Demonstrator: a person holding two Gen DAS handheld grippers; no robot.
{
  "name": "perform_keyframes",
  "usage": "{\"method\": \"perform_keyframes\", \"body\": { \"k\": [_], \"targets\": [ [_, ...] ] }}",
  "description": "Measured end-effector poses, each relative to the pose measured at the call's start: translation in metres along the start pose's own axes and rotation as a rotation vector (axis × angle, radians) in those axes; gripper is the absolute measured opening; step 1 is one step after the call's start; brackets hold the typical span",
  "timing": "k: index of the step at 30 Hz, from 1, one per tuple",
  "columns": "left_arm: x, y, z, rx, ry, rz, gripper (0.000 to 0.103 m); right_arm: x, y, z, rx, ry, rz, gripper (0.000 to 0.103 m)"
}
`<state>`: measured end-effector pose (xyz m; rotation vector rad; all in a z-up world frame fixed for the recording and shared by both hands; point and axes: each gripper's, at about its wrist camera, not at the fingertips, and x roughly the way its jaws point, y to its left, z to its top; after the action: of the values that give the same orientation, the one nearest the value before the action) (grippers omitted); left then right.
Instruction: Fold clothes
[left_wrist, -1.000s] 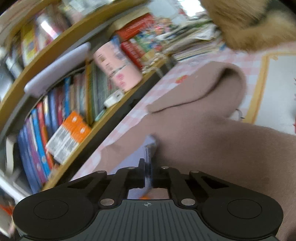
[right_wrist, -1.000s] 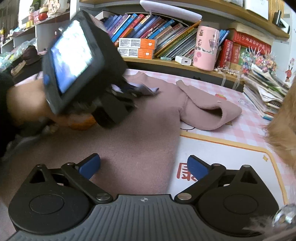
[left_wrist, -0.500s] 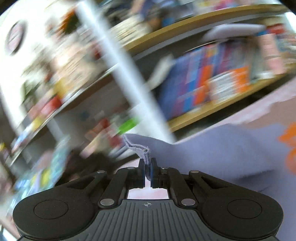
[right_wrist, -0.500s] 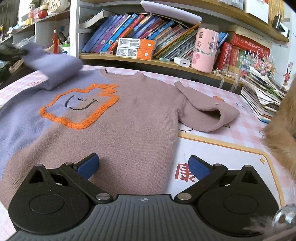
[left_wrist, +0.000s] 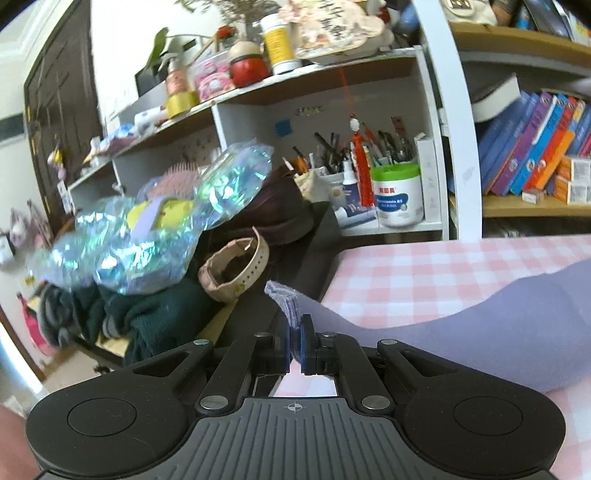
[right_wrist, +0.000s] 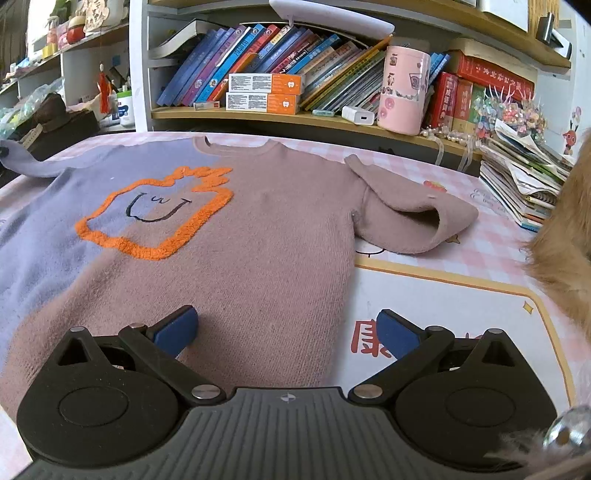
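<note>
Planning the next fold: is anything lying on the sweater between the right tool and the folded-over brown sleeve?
Nothing visible: only bare sweater lies between the open right tool and the brown sleeve.

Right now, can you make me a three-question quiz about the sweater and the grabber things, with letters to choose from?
1. Where does the pink cup stand?
A. on the wooden shelf
B. on the sweater
C. on the floor

2. What colour is the fuzzy outline on the sweater?
A. green
B. orange
C. black

3. What is the left gripper doing?
A. hanging wide open
B. pinching the purple sleeve
C. holding a book

Answers:
1 A, it stands on the shelf beside the books.
2 B, the outline is bright orange.
3 B, the sleeve's cuff sits between its nearly closed pads, while the right gripper is open.
</note>
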<state>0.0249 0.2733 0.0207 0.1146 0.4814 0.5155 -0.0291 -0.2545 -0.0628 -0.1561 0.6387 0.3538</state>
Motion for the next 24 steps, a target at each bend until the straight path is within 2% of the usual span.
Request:
{"method": "perform_keyframes", "body": {
  "k": [4, 6, 9, 11, 13, 15, 16, 18, 24],
  "targets": [
    [-0.007, 0.006, -0.014, -0.021, 0.038, 0.026, 0.017, 0.0, 0.0, 0.001, -0.007, -0.003, -0.006, 0.103],
    [-0.022, 0.008, -0.021, -0.038, 0.029, 0.001, 0.017, 0.0, 0.0, 0.001, -0.005, -0.004, -0.014, 0.103],
    [-0.057, 0.011, -0.035, -0.115, 0.021, -0.151, 0.018, 0.0, 0.003, 0.001, -0.012, -0.008, -0.028, 0.103],
    [-0.08, 0.007, -0.046, -0.162, 0.025, -0.265, 0.025, 0.0, 0.003, 0.001, -0.014, -0.008, -0.03, 0.103],
    [-0.103, -0.002, -0.058, -0.197, 0.037, -0.375, 0.049, 0.0, 0.004, 0.001, -0.014, -0.008, -0.031, 0.103],
    [-0.12, -0.014, -0.068, -0.217, 0.056, -0.467, 0.064, 0.001, 0.004, 0.001, -0.014, -0.008, -0.031, 0.103],
    [-0.128, -0.02, -0.073, -0.225, 0.067, -0.51, 0.064, 0.001, 0.004, 0.001, -0.013, -0.008, -0.031, 0.103],
    [-0.142, -0.032, -0.079, -0.216, 0.084, -0.555, 0.064, 0.001, 0.004, 0.001, -0.013, -0.008, -0.031, 0.103],
    [-0.156, -0.055, -0.087, -0.236, 0.126, -0.599, 0.064, -0.002, 0.013, 0.0, -0.045, -0.026, -0.072, 0.103]
  ]
}}
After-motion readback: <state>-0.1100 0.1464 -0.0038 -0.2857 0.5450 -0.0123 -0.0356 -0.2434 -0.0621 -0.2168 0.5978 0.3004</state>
